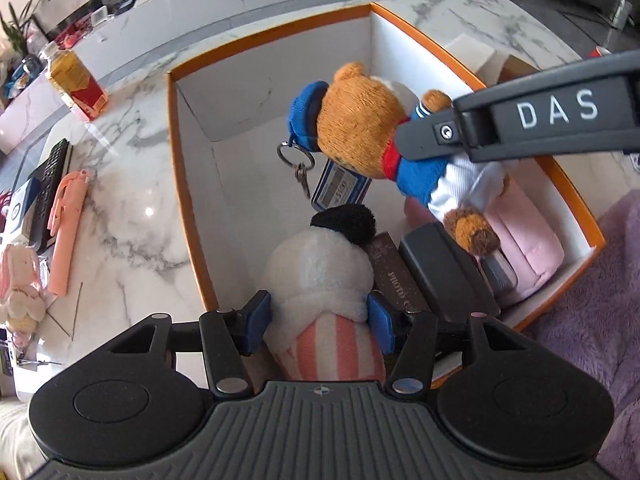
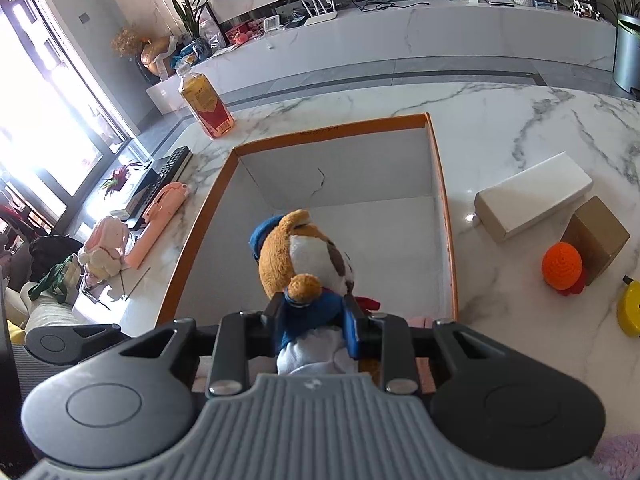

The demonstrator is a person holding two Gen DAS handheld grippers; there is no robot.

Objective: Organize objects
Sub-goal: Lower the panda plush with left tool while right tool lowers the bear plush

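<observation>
Two plush toys hang over the orange-rimmed box [image 1: 188,184]. Left gripper [image 1: 318,322] brackets the striped white plush [image 1: 320,264], contact uncertain. Right gripper [image 2: 314,326] clamps the sailor bear [image 2: 300,252] at its torso. Both soft, light, compressible; grip mid-body.

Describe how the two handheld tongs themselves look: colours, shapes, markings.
Both are black plastic with two round discs flanking a ribbed grey centre plate, silver pivot rivets and linkage bars. The left tongs have blue pads; the right tongs do too. The right one's side bears white letters "DAS".
</observation>
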